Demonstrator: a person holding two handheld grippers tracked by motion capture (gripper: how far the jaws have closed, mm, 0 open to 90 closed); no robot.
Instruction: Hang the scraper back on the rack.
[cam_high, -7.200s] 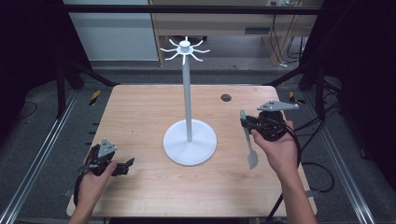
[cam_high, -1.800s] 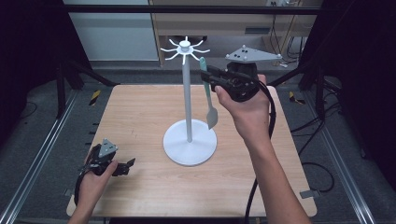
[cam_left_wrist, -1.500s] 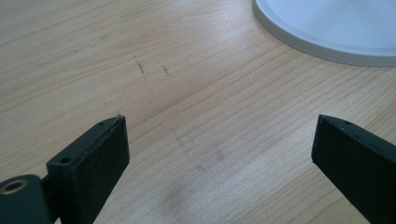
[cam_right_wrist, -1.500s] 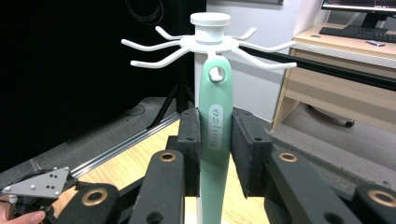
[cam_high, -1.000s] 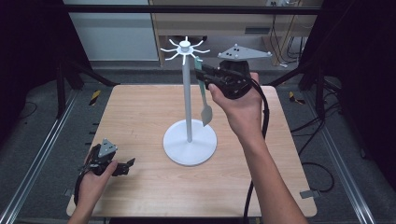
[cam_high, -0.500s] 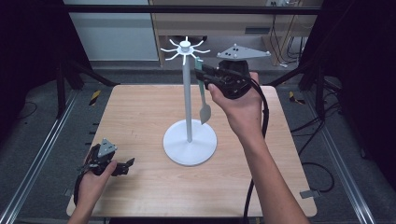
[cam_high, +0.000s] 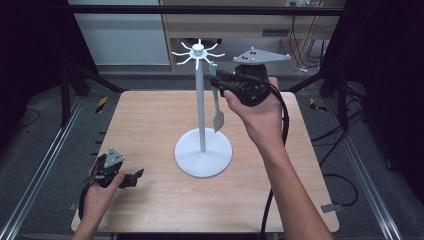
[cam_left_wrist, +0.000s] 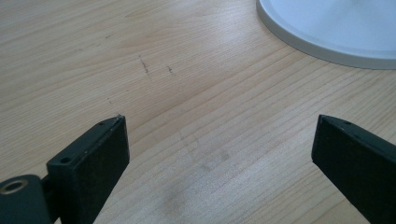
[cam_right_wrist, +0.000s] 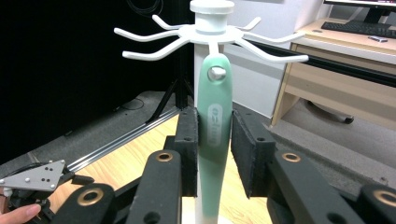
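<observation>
The right tool (cam_high: 216, 80) was raised level with the crown of the white hanging rack (cam_high: 199, 100), its jaws either side of the green handle of a kitchen utensil (cam_right_wrist: 215, 98). The hole at the top of that handle sat over the knob of one hook (cam_right_wrist: 215, 72), so the utensil hung straight down beside the rack's pole, its grey blade (cam_high: 218, 120) clear of the round base (cam_high: 203, 152). The tool had taken the handle just below the hole, probably so the hole stayed free to be threaded onto the hook.

The jaws had just been opening, with the handle between them. In the right gripper view both pads stood flush along the handle's sides, and it could not be told whether they pressed on it or had let go. Judging by how squarely the utensil hung, the hook looked to be carrying its weight, and the hanging seemed all but done. What remained was likely to spread the jaws further and draw the tool straight back, so as not to knock the handle off the knob.

The left tool (cam_high: 135, 176) lay low over the near left of the wooden worktop (cam_high: 145, 120), well apart from the rack, its jaws spread wide with nothing between them, seemingly parked out of the way.
</observation>
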